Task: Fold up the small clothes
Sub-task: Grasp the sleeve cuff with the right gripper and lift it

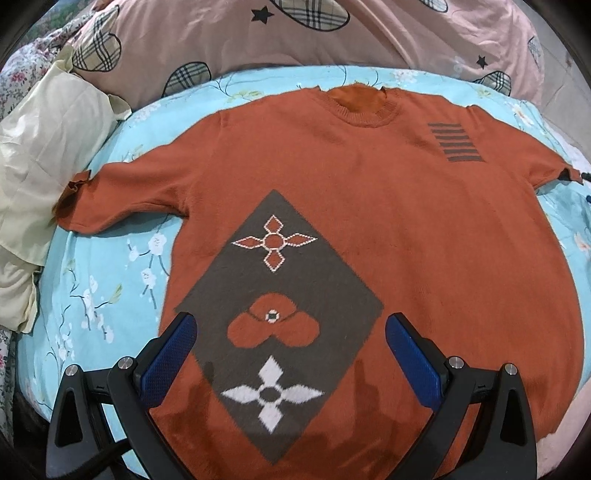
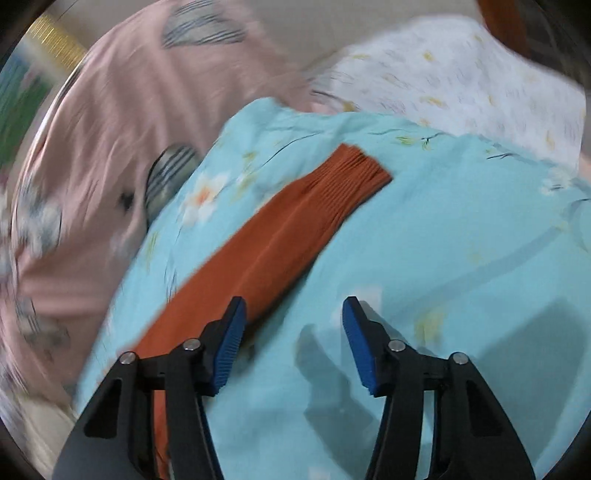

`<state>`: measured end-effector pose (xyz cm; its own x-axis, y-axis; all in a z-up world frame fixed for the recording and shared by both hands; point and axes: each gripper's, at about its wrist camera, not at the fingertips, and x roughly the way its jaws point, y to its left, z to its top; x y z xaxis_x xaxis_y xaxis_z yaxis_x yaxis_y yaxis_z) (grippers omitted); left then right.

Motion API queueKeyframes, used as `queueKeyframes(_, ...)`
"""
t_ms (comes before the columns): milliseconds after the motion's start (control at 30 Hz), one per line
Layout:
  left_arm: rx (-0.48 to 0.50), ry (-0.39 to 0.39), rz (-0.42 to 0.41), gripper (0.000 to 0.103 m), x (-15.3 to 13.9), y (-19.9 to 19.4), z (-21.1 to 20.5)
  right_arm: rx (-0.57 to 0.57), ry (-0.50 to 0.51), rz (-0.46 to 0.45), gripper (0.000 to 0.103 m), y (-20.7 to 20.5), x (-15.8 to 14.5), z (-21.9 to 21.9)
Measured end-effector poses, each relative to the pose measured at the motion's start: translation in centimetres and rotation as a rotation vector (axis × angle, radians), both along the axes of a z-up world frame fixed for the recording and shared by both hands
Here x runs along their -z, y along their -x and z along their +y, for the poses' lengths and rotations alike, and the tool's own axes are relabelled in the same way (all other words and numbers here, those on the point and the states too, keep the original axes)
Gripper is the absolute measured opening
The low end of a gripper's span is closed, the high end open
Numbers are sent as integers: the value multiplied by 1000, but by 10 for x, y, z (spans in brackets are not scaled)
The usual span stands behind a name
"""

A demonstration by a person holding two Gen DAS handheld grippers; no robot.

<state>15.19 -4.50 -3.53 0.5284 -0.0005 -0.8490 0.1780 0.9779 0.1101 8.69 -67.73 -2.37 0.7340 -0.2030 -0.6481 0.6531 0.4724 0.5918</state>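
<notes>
An orange knitted sweater (image 1: 369, 206) with a grey diamond pattern lies flat, front up, on a light blue flowered bedsheet (image 1: 110, 288). Both sleeves are spread outward. My left gripper (image 1: 290, 339) hovers open over the sweater's lower front, with nothing between its blue pads. In the blurred right wrist view, one orange sleeve (image 2: 280, 229) with a ribbed cuff (image 2: 354, 173) lies stretched across the bedsheet (image 2: 443, 240). My right gripper (image 2: 293, 325) stands open just above the sheet beside the sleeve. Its left pad (image 2: 231, 343) is over the sleeve's edge, and the gap holds nothing.
A pink quilt (image 1: 295, 33) with plaid patches is bunched behind the sweater. A cream cloth (image 1: 40, 147) lies heaped at the left. In the right wrist view the pink quilt (image 2: 92, 166) is at the left and a white flowered fabric (image 2: 461, 81) is at the back right.
</notes>
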Motion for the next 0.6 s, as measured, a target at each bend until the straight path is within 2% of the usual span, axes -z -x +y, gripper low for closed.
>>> queueKeyframes(100, 4, -18, 22, 102, 8, -10, -8, 67, -31, -14, 53, -9, 9, -30)
queueKeyframes(200, 11, -32, 34, 102, 14, -18, -15, 96, -23, -14, 45, -20, 9, -48)
queueKeyframes(233, 14, -36, 40, 102, 16, -21, -18, 92, -6, -2, 40, -22, 7, -52)
queueKeyframes(300, 19, -31, 46, 102, 20, -26, -21, 56, 8, 7, 13, -29, 4, -55)
queueKeyframes(333, 22, -33, 52, 102, 21, -26, -22, 33, 22, 3, 8, -30, -1, -51)
queueKeyframes(467, 34, -11, 50, 102, 22, -27, -25, -118, 144, -31, 7, -39, -36, 0)
queueKeyframes(600, 43, 11, 45, 102, 21, -24, -23, -308, 175, -76, 7, -57, -60, 77)
